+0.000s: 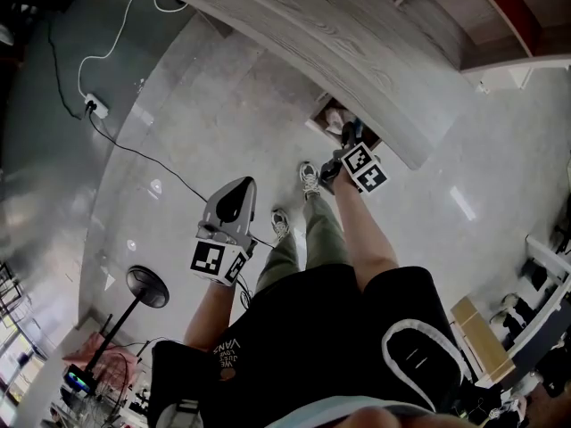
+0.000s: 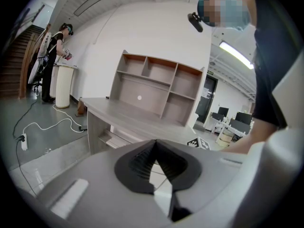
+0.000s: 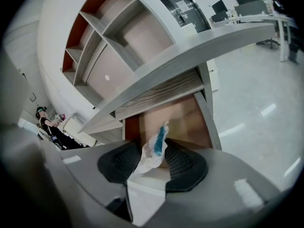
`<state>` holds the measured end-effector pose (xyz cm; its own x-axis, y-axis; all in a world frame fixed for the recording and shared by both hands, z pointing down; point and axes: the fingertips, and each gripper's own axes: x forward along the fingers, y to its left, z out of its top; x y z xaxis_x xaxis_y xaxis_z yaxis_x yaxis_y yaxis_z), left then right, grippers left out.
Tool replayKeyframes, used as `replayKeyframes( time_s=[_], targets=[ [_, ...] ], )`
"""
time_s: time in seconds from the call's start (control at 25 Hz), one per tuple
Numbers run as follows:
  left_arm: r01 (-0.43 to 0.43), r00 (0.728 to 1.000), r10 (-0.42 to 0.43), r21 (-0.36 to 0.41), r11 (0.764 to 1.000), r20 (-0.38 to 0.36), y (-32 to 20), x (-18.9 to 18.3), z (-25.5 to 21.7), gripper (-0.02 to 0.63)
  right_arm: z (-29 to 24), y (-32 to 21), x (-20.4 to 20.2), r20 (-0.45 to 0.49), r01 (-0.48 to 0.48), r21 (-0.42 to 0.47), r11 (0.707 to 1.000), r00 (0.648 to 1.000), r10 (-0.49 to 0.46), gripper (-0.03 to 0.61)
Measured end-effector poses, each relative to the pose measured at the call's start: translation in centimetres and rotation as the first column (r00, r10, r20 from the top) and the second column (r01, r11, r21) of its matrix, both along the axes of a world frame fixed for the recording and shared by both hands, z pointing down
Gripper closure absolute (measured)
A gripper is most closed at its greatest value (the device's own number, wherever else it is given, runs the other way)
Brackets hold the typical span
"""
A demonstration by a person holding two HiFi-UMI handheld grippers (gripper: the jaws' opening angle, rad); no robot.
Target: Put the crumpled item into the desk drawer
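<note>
While I stand over the glossy grey floor (image 1: 178,132), the long grey wood-grain worktop (image 1: 357,52) runs across ahead of me, with an open-backed shelf unit (image 2: 152,87) standing on it and its edge overhanging the pulled-out, brown-lined desk drawer (image 3: 175,118). A white cable (image 1: 116,25) loops over the floor to a power strip (image 1: 95,107) off to my left. A black round-based stand (image 1: 147,285) sits near my left side, and another person (image 2: 54,56) stands far off by a white cylinder. Nothing lies between my right gripper (image 3: 153,145) and the drawer opening; only the worktop's underside hangs above it. My left gripper (image 2: 154,144) is held out well apart from the drawer. Its jaws meet at the tips with nothing between them. My right gripper's jaws stand apart over the drawer's front. The crumpled white item with a blue patch (image 3: 151,156) sits upright between them. It leans on the left pad and is not clamped, its top poking up past the jaw tips, with the drawer's brown floor showing just behind it.
</note>
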<state>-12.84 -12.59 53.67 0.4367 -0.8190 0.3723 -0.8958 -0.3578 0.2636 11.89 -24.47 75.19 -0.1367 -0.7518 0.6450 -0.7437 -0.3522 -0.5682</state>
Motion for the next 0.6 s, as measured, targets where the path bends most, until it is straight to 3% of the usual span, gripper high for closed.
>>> replayKeyframes(
  time_s=[0.6],
  targets=[
    [-0.029, 1.0, 0.029, 0.015, 0.999, -0.003, 0.7, 0.5, -0.4, 0.561, -0.9, 2.1, 1.0, -0.001, 0.0, 0.023, 1.0, 1.0, 0.0, 0.408]
  ],
)
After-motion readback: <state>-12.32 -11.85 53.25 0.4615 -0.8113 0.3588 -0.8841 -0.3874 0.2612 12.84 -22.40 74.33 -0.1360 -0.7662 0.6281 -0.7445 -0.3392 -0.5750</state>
